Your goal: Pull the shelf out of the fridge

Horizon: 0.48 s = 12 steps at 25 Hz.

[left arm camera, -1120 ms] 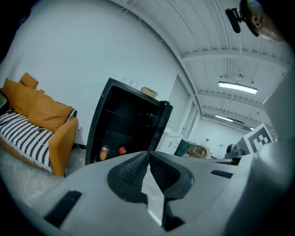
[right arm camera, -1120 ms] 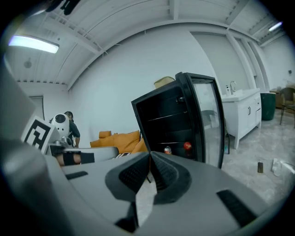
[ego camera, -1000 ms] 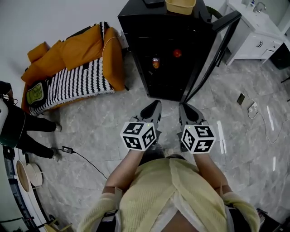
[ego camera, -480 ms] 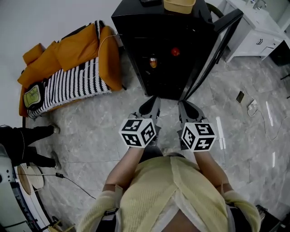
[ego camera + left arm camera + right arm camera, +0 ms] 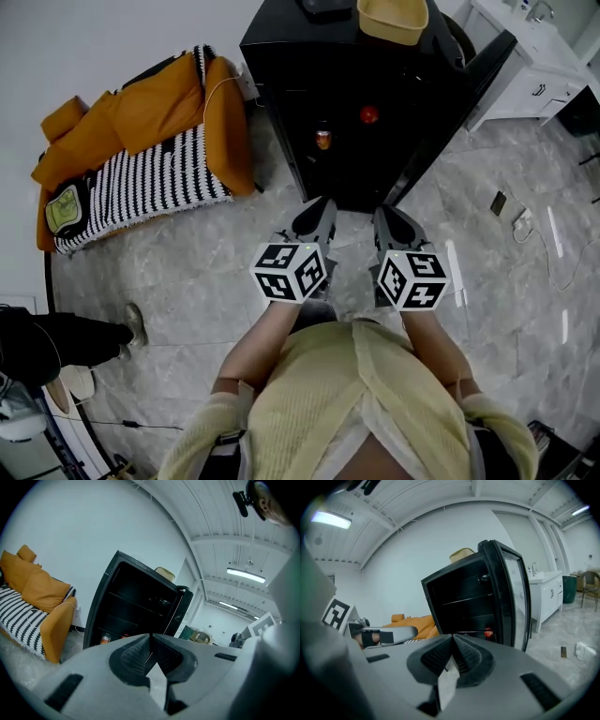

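Grippers idle before the open fridge, shelf not yet reached
Left gripper and right gripper have barely shifted this past second, fingers together on nothing, well short of the fridge; the shelf still sits inside, so no pull has begun

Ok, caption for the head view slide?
Left gripper and right gripper, fingers shut, empty, short of the open black fridge holding a can.

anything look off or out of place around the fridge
Nothing is spilled or broken. The fridge has its door standing wide open. A small dark device and a white cable lie loose on the floor to its right, where someone could step on them.
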Available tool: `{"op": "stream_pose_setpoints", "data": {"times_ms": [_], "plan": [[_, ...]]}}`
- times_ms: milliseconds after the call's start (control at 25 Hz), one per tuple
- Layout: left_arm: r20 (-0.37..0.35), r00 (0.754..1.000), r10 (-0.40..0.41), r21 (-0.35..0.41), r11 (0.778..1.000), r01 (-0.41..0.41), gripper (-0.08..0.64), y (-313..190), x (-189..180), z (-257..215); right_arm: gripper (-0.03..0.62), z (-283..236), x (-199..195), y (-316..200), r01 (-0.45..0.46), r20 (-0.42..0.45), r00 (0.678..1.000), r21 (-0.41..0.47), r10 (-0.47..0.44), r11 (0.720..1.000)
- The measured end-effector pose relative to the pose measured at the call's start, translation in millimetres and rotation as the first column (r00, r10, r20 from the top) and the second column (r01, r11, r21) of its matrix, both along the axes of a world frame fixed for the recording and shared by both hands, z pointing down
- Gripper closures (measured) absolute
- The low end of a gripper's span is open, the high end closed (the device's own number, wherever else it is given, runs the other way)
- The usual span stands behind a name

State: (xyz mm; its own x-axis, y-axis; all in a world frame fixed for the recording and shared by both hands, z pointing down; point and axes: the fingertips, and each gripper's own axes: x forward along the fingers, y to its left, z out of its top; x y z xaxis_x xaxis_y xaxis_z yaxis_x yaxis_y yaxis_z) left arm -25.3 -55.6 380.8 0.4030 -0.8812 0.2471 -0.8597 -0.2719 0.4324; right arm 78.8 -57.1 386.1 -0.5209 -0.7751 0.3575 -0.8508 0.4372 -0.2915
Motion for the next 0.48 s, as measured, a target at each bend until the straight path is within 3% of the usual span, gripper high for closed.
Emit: {"op": "stream_pose_setpoints", "data": {"times_ms": [480], "plan": [[-0.039,0.996,0.079,0.007,0.997,-0.079,0.525,-48.3,-25.4,-4.8,0.561,-4.2,-22.0,-41.9,-0.123,-0.016,0.992,0.015,0.123,0.992]]}}
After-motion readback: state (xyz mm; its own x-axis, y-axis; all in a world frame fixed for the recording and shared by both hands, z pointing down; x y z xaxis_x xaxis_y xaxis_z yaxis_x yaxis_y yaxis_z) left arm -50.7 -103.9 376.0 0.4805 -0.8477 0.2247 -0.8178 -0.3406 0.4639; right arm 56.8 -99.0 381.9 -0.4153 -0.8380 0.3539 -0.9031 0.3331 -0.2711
